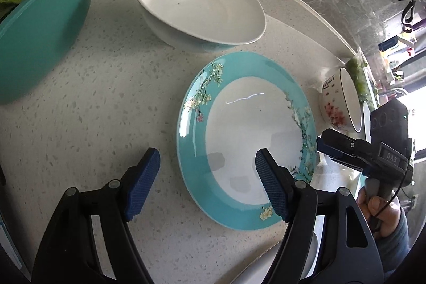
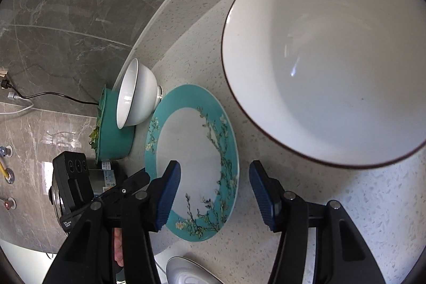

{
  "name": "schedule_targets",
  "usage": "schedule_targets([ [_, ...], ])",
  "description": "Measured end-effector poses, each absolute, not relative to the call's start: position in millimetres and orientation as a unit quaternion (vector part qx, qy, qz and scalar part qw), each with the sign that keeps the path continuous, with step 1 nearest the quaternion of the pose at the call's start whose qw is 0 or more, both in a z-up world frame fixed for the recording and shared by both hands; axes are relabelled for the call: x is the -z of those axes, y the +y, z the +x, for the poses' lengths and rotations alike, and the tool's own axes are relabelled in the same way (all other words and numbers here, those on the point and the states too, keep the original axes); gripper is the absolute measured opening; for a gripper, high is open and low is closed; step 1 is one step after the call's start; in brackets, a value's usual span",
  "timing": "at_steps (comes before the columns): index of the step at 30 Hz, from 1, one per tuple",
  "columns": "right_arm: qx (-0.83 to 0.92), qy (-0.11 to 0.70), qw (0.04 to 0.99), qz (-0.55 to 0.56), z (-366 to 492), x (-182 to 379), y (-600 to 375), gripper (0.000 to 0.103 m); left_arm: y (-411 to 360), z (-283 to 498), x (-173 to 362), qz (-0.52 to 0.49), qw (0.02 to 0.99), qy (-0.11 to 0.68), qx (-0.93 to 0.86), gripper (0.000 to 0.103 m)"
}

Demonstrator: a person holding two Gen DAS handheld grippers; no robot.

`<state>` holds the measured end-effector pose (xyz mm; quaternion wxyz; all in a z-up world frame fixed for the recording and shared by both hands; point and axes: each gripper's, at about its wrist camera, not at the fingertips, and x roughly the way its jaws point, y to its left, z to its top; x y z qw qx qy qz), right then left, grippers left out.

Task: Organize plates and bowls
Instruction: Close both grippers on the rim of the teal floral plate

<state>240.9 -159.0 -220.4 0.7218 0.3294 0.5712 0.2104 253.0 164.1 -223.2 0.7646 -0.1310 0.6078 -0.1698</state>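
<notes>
**Two grippers crowding one plate, with bowls close on either side**

The teal plate (image 1: 246, 140) lies flat on the speckled counter (image 1: 93, 103), in the lower middle of the left wrist view. The left gripper (image 1: 207, 185) hangs over its near left rim with jaws apart and nothing between the pads; one pad sits above the plate's white centre, the other above bare counter. The right gripper (image 2: 214, 193) also stands apart and empty, straddling the plate's right rim in its own view.

Risks, as I judge them:

- Both tools aim at the same plate from opposite sides. If both close in, the fingers could knock each other or push the plate sideways.
- The plate lies flat, so a pad must slide under the rim. A shallow bite on glazed ware may slip, and the plate could tip and drop back onto the stone.
- The white bowl (image 1: 198, 4), upper middle of the left view, sits just beside the plate's far edge. A shove would drive rim against bowl.
- The flowered bowl (image 2: 324, 65) fills the upper right of the right view, near that gripper's outer finger; a wide swing may clip it.
- The teal basin (image 1: 40, 25) of greens, upper left, limits room for retreat.
</notes>
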Motion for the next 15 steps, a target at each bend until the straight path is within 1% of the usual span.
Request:
schedule_targets([
  [1,-0.213,0.572,0.721,0.330,241.4,220.3,-157.9,0.057,163.8,253.5,223.3,-0.129,0.765,0.608,0.171,0.071],
  [3,-0.215,0.571,0.719,0.332,242.3,220.9,-156.8,0.056,166.1,251.8,223.0,-0.128,0.764,0.608,0.175,0.061],
  [4,-0.218,0.573,0.717,0.331,243.0,221.5,-156.0,0.054,165.4,252.9,223.2,-0.128,0.763,0.609,0.176,0.058],
  [6,-0.220,0.576,0.715,0.329,244.9,222.8,-153.5,0.050,164.9,253.4,223.5,-0.121,0.763,0.610,0.177,0.046],
  [7,-0.220,0.579,0.714,0.327,245.5,222.9,-152.6,0.047,163.9,253.1,223.2,-0.112,0.766,0.609,0.173,0.043],
  [9,-0.221,0.583,0.712,0.323,245.9,222.8,-151.6,0.046,163.8,253.2,223.3,-0.108,0.767,0.609,0.170,0.041],
  [10,-0.220,0.584,0.712,0.321,245.9,222.5,-152.3,0.043,164.4,253.0,223.3,-0.109,0.767,0.609,0.169,0.041],
  [11,-0.218,0.587,0.713,0.317,246.4,222.5,-152.1,0.038,164.2,253.1,223.4,-0.108,0.768,0.609,0.167,0.040],
  [12,-0.214,0.590,0.713,0.312,246.4,222.1,-152.2,0.035,163.4,253.6,223.8,-0.107,0.768,0.609,0.165,0.038],
  [13,-0.211,0.593,0.714,0.307,245.8,221.9,-153.7,0.029,163.7,253.4,223.9,-0.103,0.770,0.609,0.162,0.035],
  [14,-0.206,0.597,0.715,0.300,246.0,221.7,-153.6,0.023,166.8,252.2,223.2,-0.097,0.772,0.608,0.155,0.027],
  [15,-0.202,0.600,0.717,0.290,246.2,221.2,-153.3,0.020,169.9,251.0,223.0,-0.088,0.775,0.608,0.147,0.021],
])
